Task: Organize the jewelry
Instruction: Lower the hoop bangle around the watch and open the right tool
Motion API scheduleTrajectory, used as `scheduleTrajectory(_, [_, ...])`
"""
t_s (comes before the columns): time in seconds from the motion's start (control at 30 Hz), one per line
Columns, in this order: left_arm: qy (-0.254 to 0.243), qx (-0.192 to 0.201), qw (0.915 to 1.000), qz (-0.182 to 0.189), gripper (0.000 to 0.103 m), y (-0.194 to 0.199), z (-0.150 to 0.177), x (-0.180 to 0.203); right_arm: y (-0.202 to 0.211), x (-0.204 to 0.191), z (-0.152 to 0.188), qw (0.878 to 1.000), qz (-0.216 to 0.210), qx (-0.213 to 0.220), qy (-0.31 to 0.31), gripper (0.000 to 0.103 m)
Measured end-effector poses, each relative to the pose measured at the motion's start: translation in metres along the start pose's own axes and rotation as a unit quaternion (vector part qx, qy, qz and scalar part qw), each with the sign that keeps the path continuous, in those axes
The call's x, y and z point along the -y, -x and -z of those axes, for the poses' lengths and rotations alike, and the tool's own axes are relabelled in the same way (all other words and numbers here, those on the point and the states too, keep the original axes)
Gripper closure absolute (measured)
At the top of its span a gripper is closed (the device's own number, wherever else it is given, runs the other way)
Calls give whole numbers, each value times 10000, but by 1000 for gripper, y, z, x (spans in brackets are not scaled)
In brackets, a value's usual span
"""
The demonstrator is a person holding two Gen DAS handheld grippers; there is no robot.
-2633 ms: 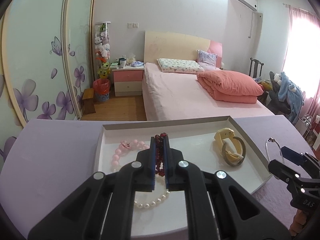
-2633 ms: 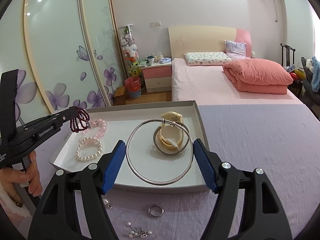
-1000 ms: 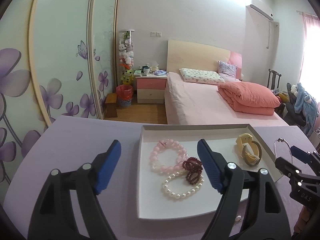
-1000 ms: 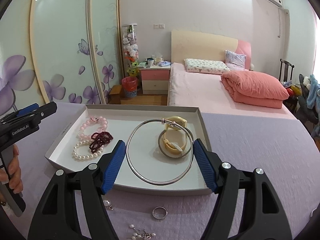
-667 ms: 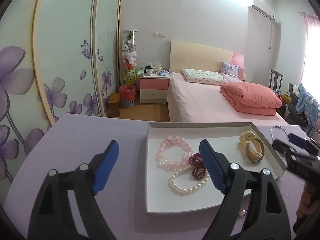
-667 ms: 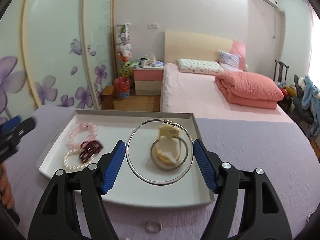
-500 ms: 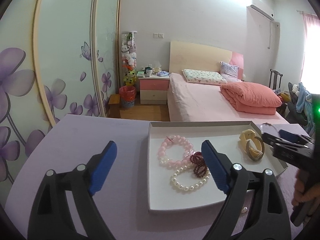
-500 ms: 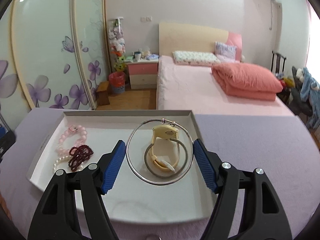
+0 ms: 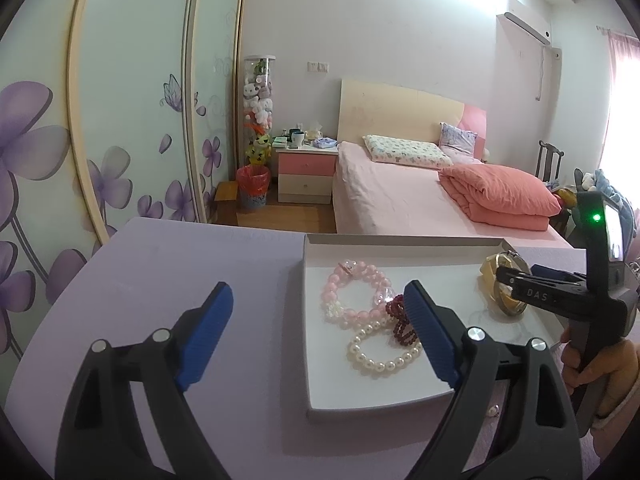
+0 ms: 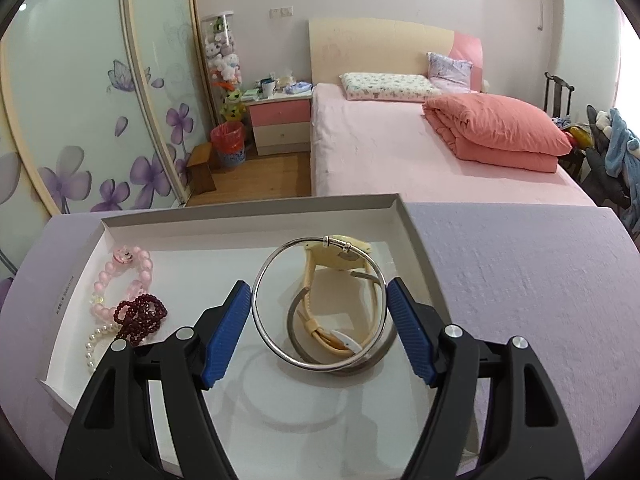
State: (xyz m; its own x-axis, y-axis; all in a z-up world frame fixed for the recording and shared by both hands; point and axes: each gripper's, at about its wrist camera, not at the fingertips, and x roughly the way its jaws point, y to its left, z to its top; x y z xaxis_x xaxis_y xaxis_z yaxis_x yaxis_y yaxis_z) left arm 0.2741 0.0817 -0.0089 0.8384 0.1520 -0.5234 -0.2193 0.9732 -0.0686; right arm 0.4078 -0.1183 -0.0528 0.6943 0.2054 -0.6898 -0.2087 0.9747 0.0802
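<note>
A shallow white tray (image 9: pixel 316 402) (image 10: pixel 248 210) lies on the lilac table. In it are a pink bead bracelet (image 9: pixel 352 294) (image 10: pixel 136 276), a dark red bead bracelet (image 9: pixel 398 322) (image 10: pixel 140 316), a pearl bracelet (image 9: pixel 380 354) (image 10: pixel 94 344) and a yellow watch (image 9: pixel 490 272) (image 10: pixel 340 264) in a grey bangle (image 10: pixel 298 338). My right gripper (image 10: pixel 319 307) is shut on a silver bangle (image 10: pixel 264 280) and holds it over the tray, above the watch. My left gripper (image 9: pixel 319 305) is open and empty over the tray's left edge.
A small earring (image 9: pixel 493 410) lies on the table in front of the tray. The right gripper's body and the hand (image 9: pixel 592 364) show at the right of the left wrist view. A bed (image 10: pixel 400 152) and sliding wardrobe doors (image 9: pixel 120 120) stand beyond the table.
My left gripper let go of the dark red bracelet in the tray, opened and drew back to the left. My right gripper has carried the silver bangle forward over the tray.
</note>
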Motion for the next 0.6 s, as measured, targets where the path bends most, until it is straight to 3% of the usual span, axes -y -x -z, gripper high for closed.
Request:
scheduleTrajectory(0.07, [-5, -10, 10000, 20, 17, 1, 1, 1, 0, -2, -2, 10000, -38, -4, 33, 17])
scheduleTrajectory(0.27, [-63, 27, 10000, -44, 15, 7, 7, 3, 29, 3, 2, 9993, -216, 288, 75, 17])
scheduleTrajectory(0.6, [-295, 191, 9968, -717, 11, 19, 10, 10, 65, 16, 17, 9983, -365, 458, 34, 17])
